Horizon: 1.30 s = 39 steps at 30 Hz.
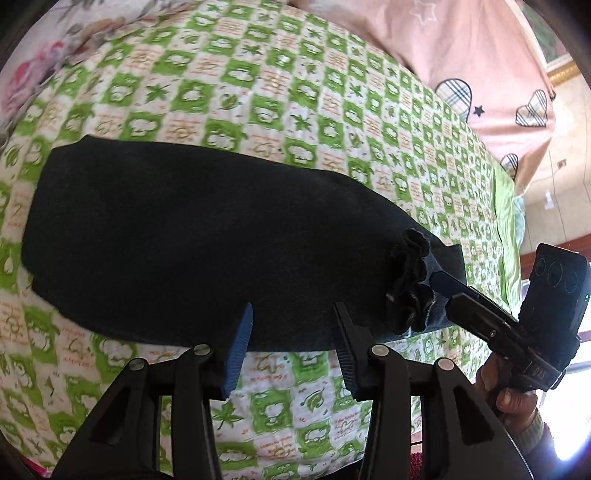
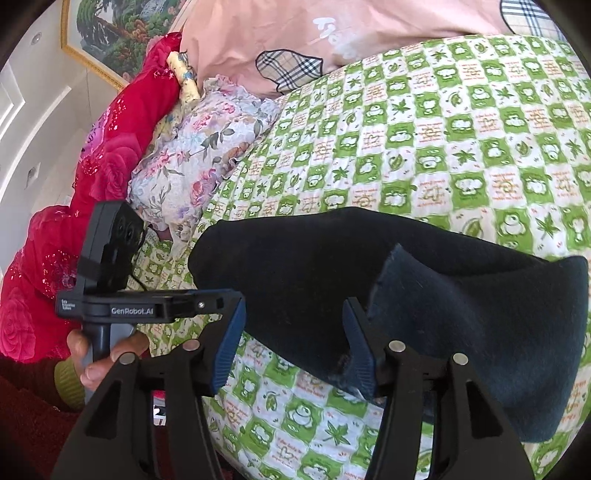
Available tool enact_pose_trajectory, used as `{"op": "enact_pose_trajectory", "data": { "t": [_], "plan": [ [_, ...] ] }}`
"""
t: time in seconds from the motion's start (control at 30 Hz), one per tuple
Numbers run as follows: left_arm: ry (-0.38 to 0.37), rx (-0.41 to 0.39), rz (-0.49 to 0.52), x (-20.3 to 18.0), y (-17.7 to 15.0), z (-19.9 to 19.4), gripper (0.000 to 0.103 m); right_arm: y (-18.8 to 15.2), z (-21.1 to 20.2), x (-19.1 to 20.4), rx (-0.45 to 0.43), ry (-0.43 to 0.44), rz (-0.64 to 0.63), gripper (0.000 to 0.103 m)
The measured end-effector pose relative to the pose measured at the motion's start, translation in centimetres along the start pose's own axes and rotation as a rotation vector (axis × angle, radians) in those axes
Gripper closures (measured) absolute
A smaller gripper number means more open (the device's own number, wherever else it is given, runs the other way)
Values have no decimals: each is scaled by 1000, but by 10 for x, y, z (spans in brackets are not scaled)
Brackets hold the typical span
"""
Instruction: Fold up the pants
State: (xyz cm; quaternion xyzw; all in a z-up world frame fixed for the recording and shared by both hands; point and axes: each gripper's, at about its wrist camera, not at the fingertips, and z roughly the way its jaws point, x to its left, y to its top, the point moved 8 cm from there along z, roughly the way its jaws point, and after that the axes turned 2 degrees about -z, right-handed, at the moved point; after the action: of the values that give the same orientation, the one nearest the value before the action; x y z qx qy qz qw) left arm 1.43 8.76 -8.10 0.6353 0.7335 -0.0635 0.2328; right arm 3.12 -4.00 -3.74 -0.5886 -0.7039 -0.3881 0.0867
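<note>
The dark pants (image 1: 184,243) lie folded lengthwise on a green-and-white checked bedspread (image 1: 295,92). My left gripper (image 1: 291,332) is open over the pants' near edge, holding nothing. My right gripper (image 1: 439,291) shows at the right in the left wrist view, its fingers at the ruffled hem end (image 1: 410,280). In the right wrist view the pants (image 2: 314,273) lie across the middle; my right gripper (image 2: 291,332) is open with its jaws astride the near edge, a lifted flap (image 2: 461,325) beside the right finger (image 2: 360,354). The left gripper (image 2: 207,302) sits at the pants' left end.
A pink quilt with plaid hearts (image 1: 480,55) is piled at the far side of the bed. A floral pillow (image 2: 199,155) and a red rose-print blanket (image 2: 92,184) lie at the head. A framed picture (image 2: 122,33) hangs on the wall.
</note>
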Motion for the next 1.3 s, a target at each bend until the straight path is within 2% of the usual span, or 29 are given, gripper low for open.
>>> {"op": "enact_pose_trajectory", "data": {
  "t": [0.17, 0.23, 0.33, 0.43, 0.67, 0.77, 1.07, 1.3],
  "plan": [
    [45, -45, -105, 32, -6, -16, 54, 8, 10, 12, 17, 32, -37, 47],
    [60, -66, -185, 50, -10, -23, 49, 12, 17, 18, 25, 39, -57, 47],
    [58, -84, -282, 73, -16, -32, 49, 18, 25, 25, 30, 59, -68, 44],
    [78, -97, -333, 90, -22, -38, 49, 21, 36, 30, 45, 76, -73, 43],
    [76, -108, -462, 121, -35, -46, 47, 27, 70, 43, 136, 51, -143, 39],
    [85, -105, -502, 131, -37, -45, 47, 34, 83, 54, 170, 80, -168, 38],
    [25, -97, -627, 154, -34, -42, 47, 63, 125, 86, 270, 106, -297, 38],
    [-5, -84, -695, 164, -34, -30, 47, 84, 151, 100, 311, 112, -369, 38]
  ]
}}
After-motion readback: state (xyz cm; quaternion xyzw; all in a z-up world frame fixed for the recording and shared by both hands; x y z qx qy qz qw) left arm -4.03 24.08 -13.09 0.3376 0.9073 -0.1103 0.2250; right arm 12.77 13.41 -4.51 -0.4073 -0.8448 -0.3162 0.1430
